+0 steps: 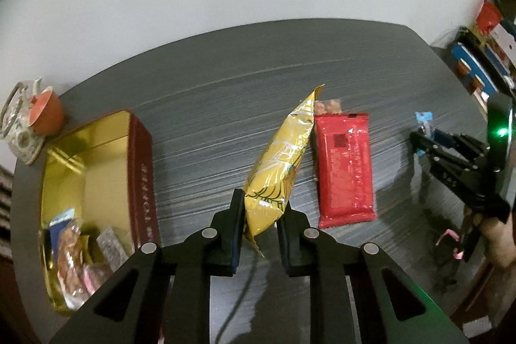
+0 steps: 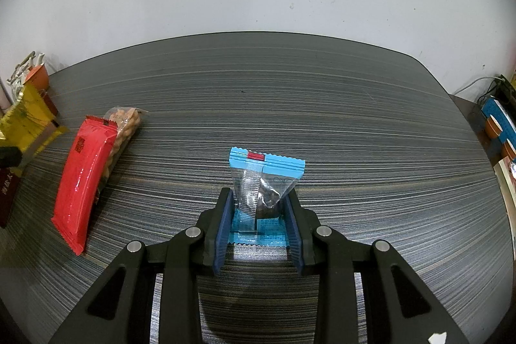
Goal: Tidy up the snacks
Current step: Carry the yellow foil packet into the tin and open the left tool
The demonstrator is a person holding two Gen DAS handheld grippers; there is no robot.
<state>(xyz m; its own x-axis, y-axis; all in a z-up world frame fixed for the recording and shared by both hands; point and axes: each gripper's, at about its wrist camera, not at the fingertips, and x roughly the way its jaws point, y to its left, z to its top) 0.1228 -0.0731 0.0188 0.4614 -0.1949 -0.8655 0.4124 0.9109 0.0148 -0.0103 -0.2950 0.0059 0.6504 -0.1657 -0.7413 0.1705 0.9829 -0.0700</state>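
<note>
Crinkly yellow foil packet (image 1: 280, 163) pinched in left tool (image 1: 259, 216); right tool (image 2: 258, 215) half-open around clear blue-edged sachet (image 2: 262, 182).

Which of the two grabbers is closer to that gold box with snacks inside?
Left. The left gripper, holding the yellow packet, is beside the gold box; the right gripper is far across the table.

Yellow line-patterned packet (image 1: 280, 160), red wrapper (image 1: 345, 166), gold-lined maroon box (image 1: 96, 147)

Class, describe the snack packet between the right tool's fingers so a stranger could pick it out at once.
On the dark striped table, right of the long red packet, sits a small packet between the right tool fingers. Unlike its neighbours, it has blue ends and a clear middle showing something dark.
</note>
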